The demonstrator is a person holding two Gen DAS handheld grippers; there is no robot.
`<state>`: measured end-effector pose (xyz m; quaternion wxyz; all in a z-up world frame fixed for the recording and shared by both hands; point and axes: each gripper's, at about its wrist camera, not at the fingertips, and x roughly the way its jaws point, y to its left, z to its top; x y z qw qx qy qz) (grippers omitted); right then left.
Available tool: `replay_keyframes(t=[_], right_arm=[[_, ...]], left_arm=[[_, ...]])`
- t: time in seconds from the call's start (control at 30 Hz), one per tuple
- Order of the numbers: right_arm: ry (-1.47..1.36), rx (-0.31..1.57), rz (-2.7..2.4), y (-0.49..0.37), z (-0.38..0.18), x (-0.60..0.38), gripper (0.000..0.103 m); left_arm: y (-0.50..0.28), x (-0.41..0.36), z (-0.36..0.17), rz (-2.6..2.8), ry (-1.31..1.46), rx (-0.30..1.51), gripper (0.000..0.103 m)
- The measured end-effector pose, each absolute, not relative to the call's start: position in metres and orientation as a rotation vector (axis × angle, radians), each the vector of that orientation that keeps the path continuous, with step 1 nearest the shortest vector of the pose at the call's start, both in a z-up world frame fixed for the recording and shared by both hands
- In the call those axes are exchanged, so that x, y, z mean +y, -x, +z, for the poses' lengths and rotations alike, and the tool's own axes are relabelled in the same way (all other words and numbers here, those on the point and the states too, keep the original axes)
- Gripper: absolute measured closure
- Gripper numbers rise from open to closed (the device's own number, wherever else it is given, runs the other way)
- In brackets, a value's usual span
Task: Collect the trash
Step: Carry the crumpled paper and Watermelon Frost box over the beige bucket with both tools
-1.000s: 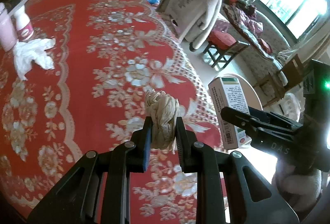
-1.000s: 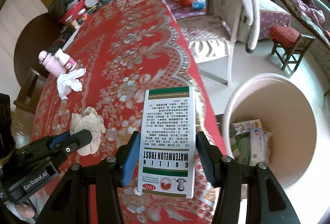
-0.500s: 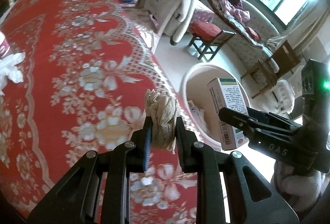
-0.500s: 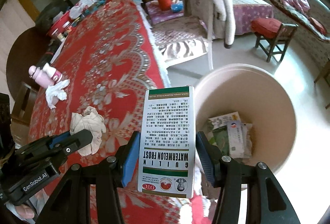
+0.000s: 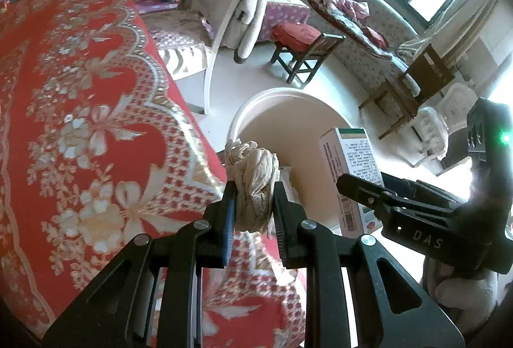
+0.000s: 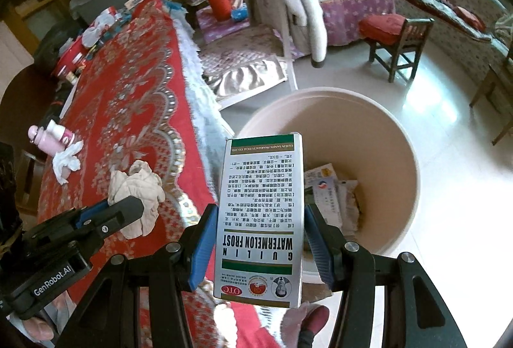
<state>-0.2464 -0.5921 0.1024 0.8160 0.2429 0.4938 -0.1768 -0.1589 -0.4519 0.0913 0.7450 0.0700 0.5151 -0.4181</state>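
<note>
Your left gripper (image 5: 253, 213) is clamped on a crumpled beige tissue wad (image 5: 253, 178); both pads press its sides and the wad sticks up above the fingertips. In the left wrist view it hangs over the edge of the red floral tablecloth (image 5: 80, 123), with the rim of the round beige bin (image 5: 275, 97) right behind it.

Your right gripper (image 6: 259, 239) grips a white and green medicine box (image 6: 261, 213), printed "Guilin Watermelon Frost"; the blue pads (image 6: 202, 242) squeeze its long sides. The box stands upright with the print upside down to the camera, held in front of the bin (image 6: 400, 136), at the table edge.

The bin sits on the pale floor just beside the table, with paper and packaging trash (image 6: 330, 190) in the bottom.

On the cloth, well back from the edge: a white tissue (image 6: 65, 160) touching a pink bottle (image 6: 48, 139) lying on its side.
</note>
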Motion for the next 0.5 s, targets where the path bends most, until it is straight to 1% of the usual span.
replay_keyframes(t=[0.5], right_arm=[[-0.551,1.084,-0.403,0.260,0.087,-0.627,0.050]], left_arm=[[0.169,-0.492,0.071,-0.930,-0.137,1.192,0.084]])
